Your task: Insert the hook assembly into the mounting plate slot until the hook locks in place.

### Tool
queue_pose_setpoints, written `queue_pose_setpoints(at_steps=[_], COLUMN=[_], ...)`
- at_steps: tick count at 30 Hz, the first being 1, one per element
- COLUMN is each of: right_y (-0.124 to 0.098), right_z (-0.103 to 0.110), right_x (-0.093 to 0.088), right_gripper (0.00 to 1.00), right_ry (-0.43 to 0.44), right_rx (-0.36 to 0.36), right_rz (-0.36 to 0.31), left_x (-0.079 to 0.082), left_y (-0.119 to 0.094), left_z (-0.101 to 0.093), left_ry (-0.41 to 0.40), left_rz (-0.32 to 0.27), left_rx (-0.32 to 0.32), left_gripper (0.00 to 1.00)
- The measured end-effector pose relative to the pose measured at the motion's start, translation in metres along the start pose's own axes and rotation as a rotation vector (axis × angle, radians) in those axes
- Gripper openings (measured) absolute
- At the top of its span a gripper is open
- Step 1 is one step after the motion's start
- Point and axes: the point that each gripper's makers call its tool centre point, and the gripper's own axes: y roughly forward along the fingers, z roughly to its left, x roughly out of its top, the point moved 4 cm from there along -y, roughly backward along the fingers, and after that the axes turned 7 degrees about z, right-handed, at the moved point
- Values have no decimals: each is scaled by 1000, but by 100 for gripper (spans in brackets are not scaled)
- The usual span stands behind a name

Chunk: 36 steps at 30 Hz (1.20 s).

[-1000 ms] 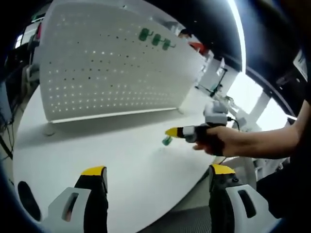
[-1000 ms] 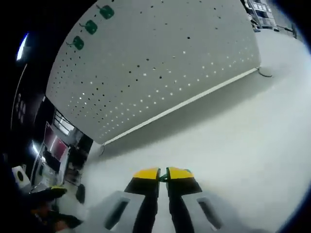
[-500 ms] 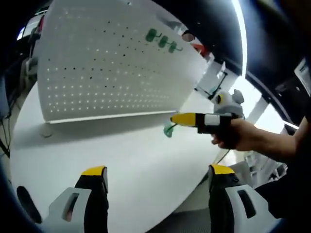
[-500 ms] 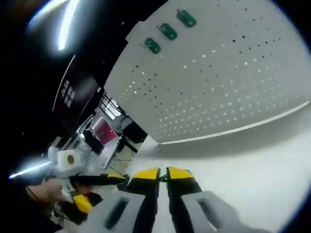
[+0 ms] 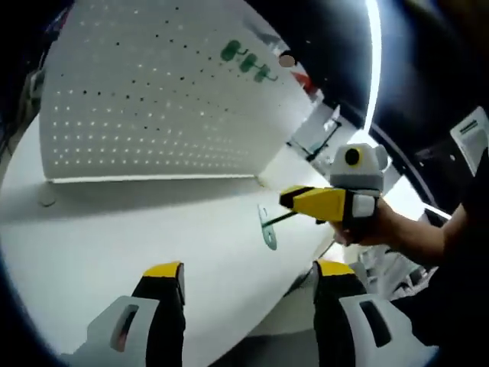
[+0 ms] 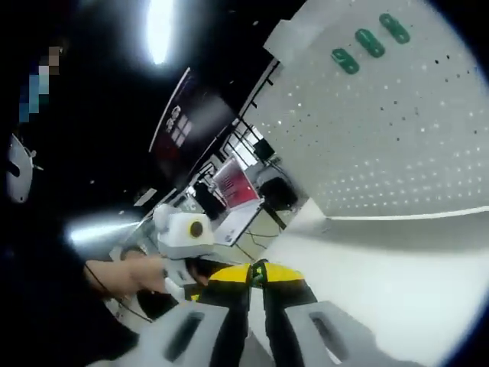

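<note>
— How far along is it?

— Early, by my reading. The right hand-held gripper (image 5: 289,200) has its yellow-tipped jaws pinched together on the small green hook assembly with its flat oval plate (image 5: 268,230), carried in the air above the white round surface (image 5: 114,237), well apart from the tall white perforated mounting plate (image 5: 153,99). Three green hooks (image 5: 246,60) already sit near that plate's upper edge. This one is not yet in a slot, so the approach, insertion and locking all remain.

— And the left hand-held gripper (image 5: 246,281)?

— Jaws spread wide, holding nothing, hanging over the surface.

— The surroundings?

— The surface is bare white and the mounting plate stands upright on it. Beyond it the room is dim, with a bright ceiling strip light (image 6: 159,27) and shelving and equipment (image 6: 244,183) at the back.
</note>
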Motion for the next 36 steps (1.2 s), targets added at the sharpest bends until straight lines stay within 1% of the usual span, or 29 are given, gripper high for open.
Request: queue_pose_setpoints(at_steps=[1,2,3,5,9,11,14,17,18,20,21,25,27,31,36], right_y=[0,1,1,1,2,2,3,4,4,3,3,1,1,-1,-4], right_z=[4,6,8,12,17,18,23,26,26,25,26,27,27,27,26], right_x=[1,1,1,0,0,0,0,-1,-1,-2,-3,-2,-3,-3,-5], right_gripper=[2,2,2,2,2,2,2,2,2,2,2,2,2,2,2], right_ry=[-10,-10,-13,-30,-41,-42,-66,-90,-89,-111,-121,-133,-145,-148,-142], right_rx=[15,23,33,51,74,80,99,107,107,104,107,114,115,117,107], right_rz=[5,9,13,22,31,34,46,59,60,67,69,61,63,64,62], left_x=[2,6,8,10,10,9,8,8,8,8,7,5,6,5,6], left_y=[0,0,0,-2,-4,-5,-6,-7,-7,-6,-7,-7,-6,-4,-4], left_z=[-2,-7,-10,-14,-15,-17,-20,-22,-23,-21,-22,-25,-27,-29,-29], left_ry=[-4,-5,-17,-51,-58,-65,-73,-91,-91,-85,-88,-93,-99,-106,-63], left_rz=[-9,-33,-45,-54,-46,-36,-32,-32,-28,-28,-21,-13,-15,-8,-11], left_rx=[-16,-49,-67,-107,-121,-139,-158,-184,-187,-171,-177,-202,-217,-229,-214], left_gripper=[63,62,61,57,46,40,32,26,25,26,24,9,6,6,4])
